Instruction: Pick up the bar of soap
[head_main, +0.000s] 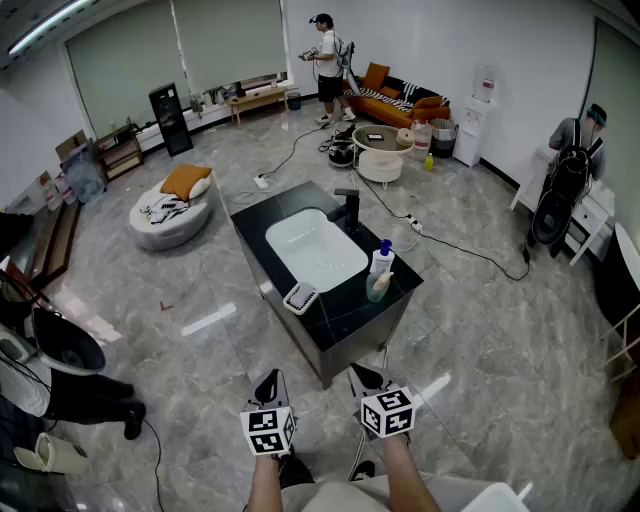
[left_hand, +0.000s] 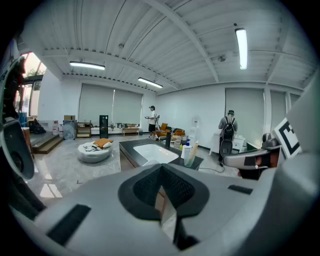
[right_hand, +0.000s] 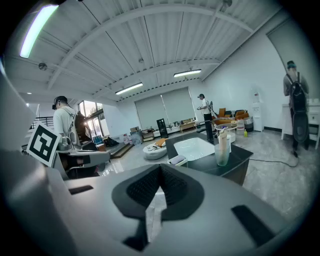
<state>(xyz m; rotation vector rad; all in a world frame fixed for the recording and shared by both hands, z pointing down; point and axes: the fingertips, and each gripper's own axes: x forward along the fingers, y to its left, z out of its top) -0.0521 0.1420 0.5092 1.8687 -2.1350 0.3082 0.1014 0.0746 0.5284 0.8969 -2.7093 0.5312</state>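
The bar of soap (head_main: 300, 297) lies in a white dish on the front left corner of a black sink counter (head_main: 345, 312); the right gripper view shows the soap (right_hand: 177, 159) too. Both grippers hang low in front of the counter, well short of it. My left gripper (head_main: 268, 380) is shut with nothing in it, its pads meeting in its own view (left_hand: 161, 169). My right gripper (head_main: 363, 374) is likewise shut and empty (right_hand: 160, 168). The left gripper's own body hides the soap in its view.
The counter holds a white basin (head_main: 343, 272), a black tap (head_main: 348, 208), a pump bottle (head_main: 382, 258) and a glass (head_main: 376, 287). Cables run over the floor behind it. A grey pouf (head_main: 168, 215) sits at left. One person (head_main: 327, 55) stands far back, another (head_main: 570, 170) at right.
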